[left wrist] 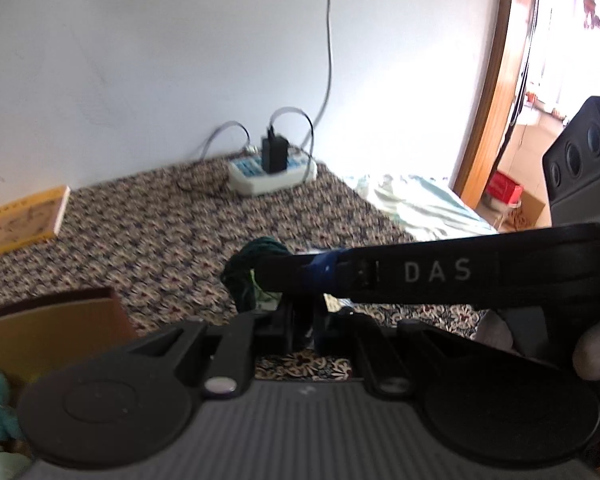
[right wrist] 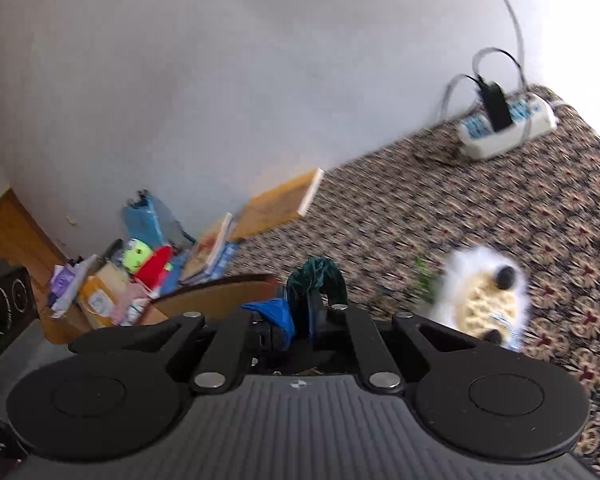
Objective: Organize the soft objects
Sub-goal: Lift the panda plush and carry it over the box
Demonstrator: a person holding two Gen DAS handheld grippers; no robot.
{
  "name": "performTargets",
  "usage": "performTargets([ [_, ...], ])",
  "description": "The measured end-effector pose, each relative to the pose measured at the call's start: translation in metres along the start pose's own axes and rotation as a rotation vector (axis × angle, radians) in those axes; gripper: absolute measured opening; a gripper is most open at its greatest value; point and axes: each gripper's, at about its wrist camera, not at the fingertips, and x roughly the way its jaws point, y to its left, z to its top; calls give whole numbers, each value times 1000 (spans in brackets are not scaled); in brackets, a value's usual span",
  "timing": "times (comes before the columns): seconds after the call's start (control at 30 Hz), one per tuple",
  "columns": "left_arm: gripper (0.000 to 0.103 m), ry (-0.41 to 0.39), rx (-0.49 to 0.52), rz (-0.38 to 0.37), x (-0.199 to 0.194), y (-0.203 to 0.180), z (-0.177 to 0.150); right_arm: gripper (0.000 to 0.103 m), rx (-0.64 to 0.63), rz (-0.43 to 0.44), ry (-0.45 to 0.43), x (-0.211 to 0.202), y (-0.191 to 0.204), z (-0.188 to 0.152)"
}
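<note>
Dark green knitted soft object (right wrist: 318,276): being pinched between the closed jaws of the right gripper (right wrist: 306,320), its woolly bulk bulging out above the fingertips at 12 o'clock of that gripper; a bright blue band (right wrist: 274,314) is being seen wrapped on the finger at its 9 o'clock side.
Same object, left wrist view (left wrist: 246,276): being shown at the tip of the right gripper's long black finger, above the patterned cloth.
Left gripper (left wrist: 302,320): its jaws are being kept closed together; whether anything is being gripped cannot be told, the fingertips being blurred and partly hidden by the right gripper crossing in front.
White fluffy plush toy with cream knitted face (right wrist: 486,300): being left lying on the brown floral tablecloth (right wrist: 500,208), at 3 o'clock of the right gripper, apart from it.
Brown cardboard box (right wrist: 220,294): being seen at 10 o'clock of the right gripper, just behind its fingers.
White power strip with black adapter (right wrist: 508,128): being seen at 1 o'clock, against the white wall (right wrist: 220,80).
Yellow book (right wrist: 284,204): being seen lying at 12 o'clock beside the wall.
</note>
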Motion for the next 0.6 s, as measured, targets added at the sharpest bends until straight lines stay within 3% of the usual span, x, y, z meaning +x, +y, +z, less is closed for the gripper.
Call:
performTargets([
  [0.23,4,-64,-26,48,-51,38,-2,0,-69,86,-12,23,52,2],
  [0.6,4,-40,-87,157,-91,117,-32,0,-114,164,67,93,119,-24],
])
